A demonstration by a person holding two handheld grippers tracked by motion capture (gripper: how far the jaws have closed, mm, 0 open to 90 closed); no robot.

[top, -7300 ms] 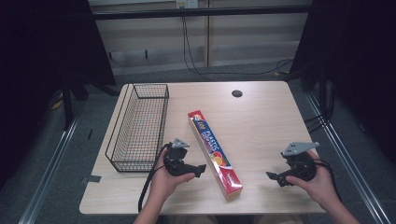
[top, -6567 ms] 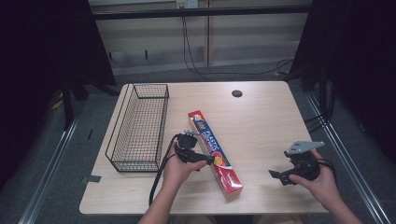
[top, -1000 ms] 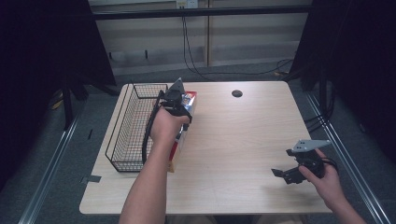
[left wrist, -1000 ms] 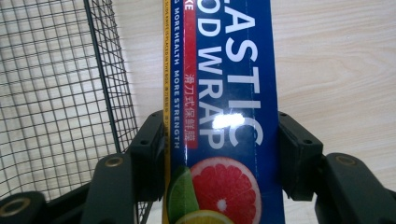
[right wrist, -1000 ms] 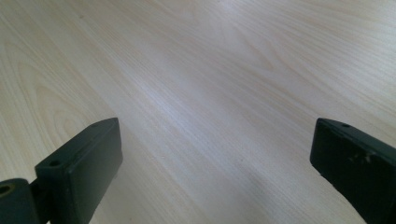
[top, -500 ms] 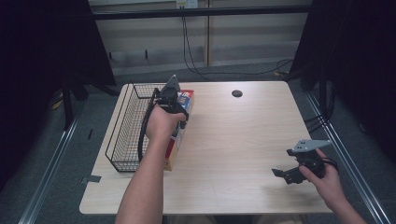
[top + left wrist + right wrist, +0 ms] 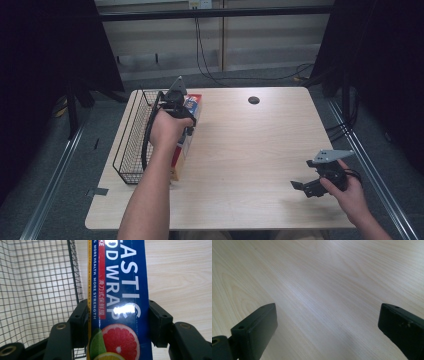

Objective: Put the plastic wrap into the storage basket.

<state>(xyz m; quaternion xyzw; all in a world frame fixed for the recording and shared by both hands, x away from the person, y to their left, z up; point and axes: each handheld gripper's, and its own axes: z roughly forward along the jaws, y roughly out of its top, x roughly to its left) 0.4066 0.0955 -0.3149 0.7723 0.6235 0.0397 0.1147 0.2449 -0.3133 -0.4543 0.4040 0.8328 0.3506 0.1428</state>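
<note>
L gripper (image 7: 117, 322) is clamping plastic wrap box (image 7: 120, 290) across its width, just beside wire basket (image 7: 131, 145); likely light, stiff, glossy/slippery, so gripping mid-length. R gripper (image 7: 311, 186) is idling w/ jaws apart.

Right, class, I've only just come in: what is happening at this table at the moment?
A person works with a gripper in each hand. The left gripper is shut on a long blue plastic wrap box, holding it beside the black wire basket at the table's left side. The right gripper is open, its fingers spread above bare tabletop near the right edge.
</note>
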